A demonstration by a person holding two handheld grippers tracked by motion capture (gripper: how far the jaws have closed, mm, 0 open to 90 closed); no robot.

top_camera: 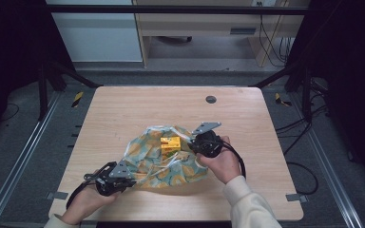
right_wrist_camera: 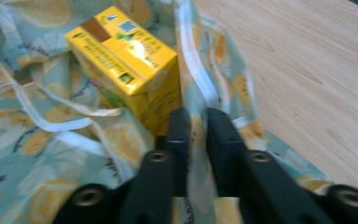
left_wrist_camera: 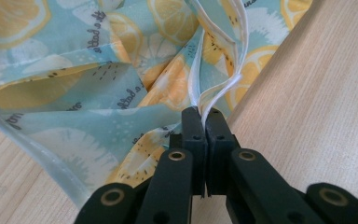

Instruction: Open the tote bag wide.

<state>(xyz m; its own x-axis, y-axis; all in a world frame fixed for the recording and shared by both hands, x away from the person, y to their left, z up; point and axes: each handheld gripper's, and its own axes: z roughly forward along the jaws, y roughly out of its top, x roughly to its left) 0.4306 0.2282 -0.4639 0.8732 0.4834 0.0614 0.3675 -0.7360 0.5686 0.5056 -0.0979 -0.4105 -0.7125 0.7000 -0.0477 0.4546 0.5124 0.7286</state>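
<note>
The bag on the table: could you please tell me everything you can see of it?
The bag is thin, crumpled fabric or film, pale blue with yellow lemon slices, small script and white edging. It lies slack on the wooden table, toward the near edge, mouth open. A yellow carton sits inside it. The left gripper is shut on its white-edged rim at the near left; the right gripper pinches its rim beside the carton. Loose white straps lie across it.

the right gripper (right_wrist_camera: 198, 119) is pinching the lemon-print bag (right_wrist_camera: 121, 144) at its rim. a yellow carton (right_wrist_camera: 126, 60) is lying inside the bag, just beyond the jaws.
</note>
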